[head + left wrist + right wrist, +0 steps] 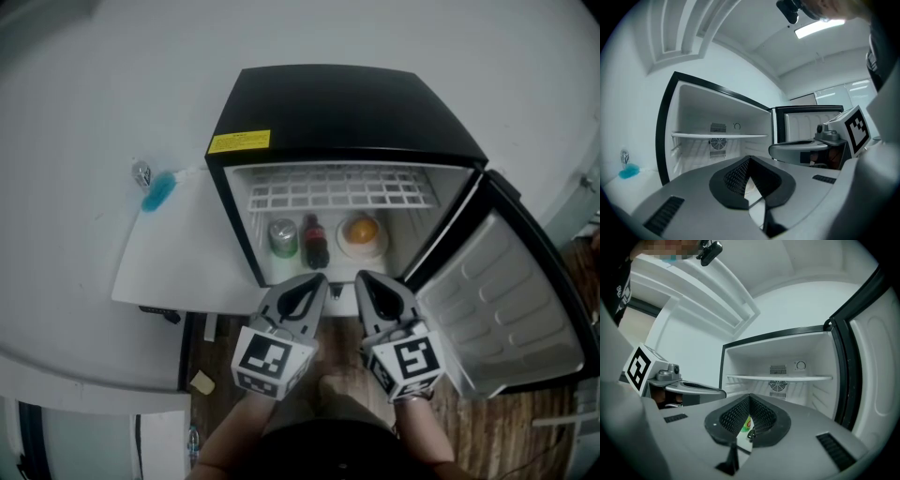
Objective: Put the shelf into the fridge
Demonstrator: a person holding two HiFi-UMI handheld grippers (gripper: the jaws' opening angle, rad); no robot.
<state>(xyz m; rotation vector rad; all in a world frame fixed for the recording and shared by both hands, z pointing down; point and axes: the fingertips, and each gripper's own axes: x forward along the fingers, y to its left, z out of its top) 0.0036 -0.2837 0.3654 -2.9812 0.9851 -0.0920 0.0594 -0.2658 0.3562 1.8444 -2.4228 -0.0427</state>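
A black mini fridge [347,112] stands open in front of me. A white wire shelf [337,187] lies level in its upper part; it also shows as a thin white shelf [719,136] in the left gripper view and as a shelf [780,378] in the right gripper view. My left gripper [317,278] and right gripper [364,278] hover side by side just outside the fridge's opening, below the shelf. Both are shut with nothing between the pads. The left gripper [749,161] and right gripper [750,399] each point into the cabinet.
Under the shelf stand a green can [283,236], a dark bottle [315,242] and a bowl with something orange [362,232]. The fridge door [506,300] swings out to the right. A white board [178,253] lies left of the fridge, with a blue object [157,192] beyond it.
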